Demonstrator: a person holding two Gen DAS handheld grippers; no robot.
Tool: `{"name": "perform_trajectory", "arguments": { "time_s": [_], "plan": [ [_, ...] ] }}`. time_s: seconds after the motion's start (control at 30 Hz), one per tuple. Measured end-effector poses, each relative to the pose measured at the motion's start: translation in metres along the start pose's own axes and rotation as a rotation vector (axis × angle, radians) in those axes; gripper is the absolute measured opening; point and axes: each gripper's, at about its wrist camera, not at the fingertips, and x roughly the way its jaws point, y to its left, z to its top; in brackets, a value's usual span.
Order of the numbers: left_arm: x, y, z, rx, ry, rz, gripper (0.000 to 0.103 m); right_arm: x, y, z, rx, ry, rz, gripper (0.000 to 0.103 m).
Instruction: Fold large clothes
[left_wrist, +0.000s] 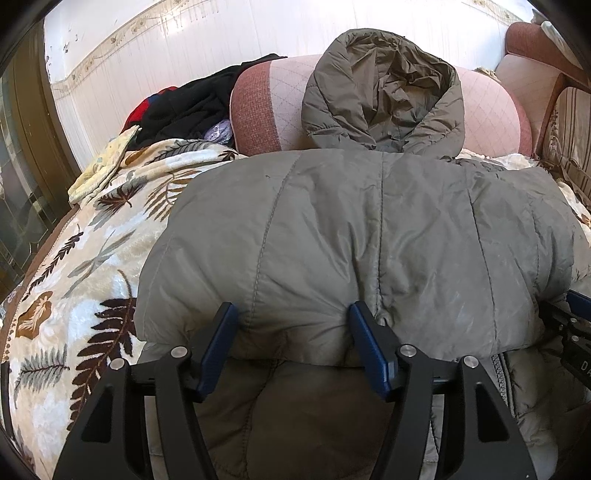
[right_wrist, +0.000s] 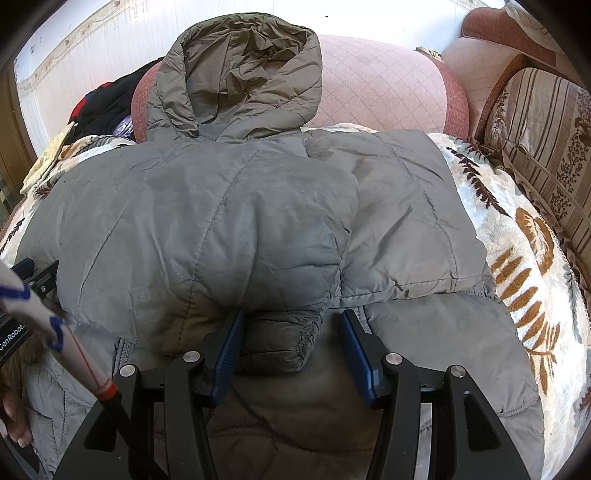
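The left gripper (left_wrist: 293, 341) and right gripper (right_wrist: 291, 341) are spread around the folded edge of the grey-olive quilted hooded jacket (left_wrist: 369, 229), laid on the leaf-print blanket (left_wrist: 74, 277). Sleeves appear folded in; a lengthwise fold is judged next, needing firm pinches.

1. only real text i can make out is "GenRobot", white letters on the black body of the left gripper (right_wrist: 13, 338) at the left edge of the right wrist view, first letter partly cut off
2. left wrist view has "DA" in pale letters on the right gripper (left_wrist: 580, 363), rest is cut off by the frame edge
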Motion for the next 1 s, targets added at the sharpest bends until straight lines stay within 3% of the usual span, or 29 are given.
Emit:
{"name": "perform_trajectory", "arguments": {
  "time_s": [1.0],
  "plan": [
    [-0.0002, -0.0004, -0.0004, -0.002, 0.0, 0.0, 0.067, 0.0001, -0.0001, -0.0004, 0.0, -0.001, -0.001, 0.057]
  ]
}}
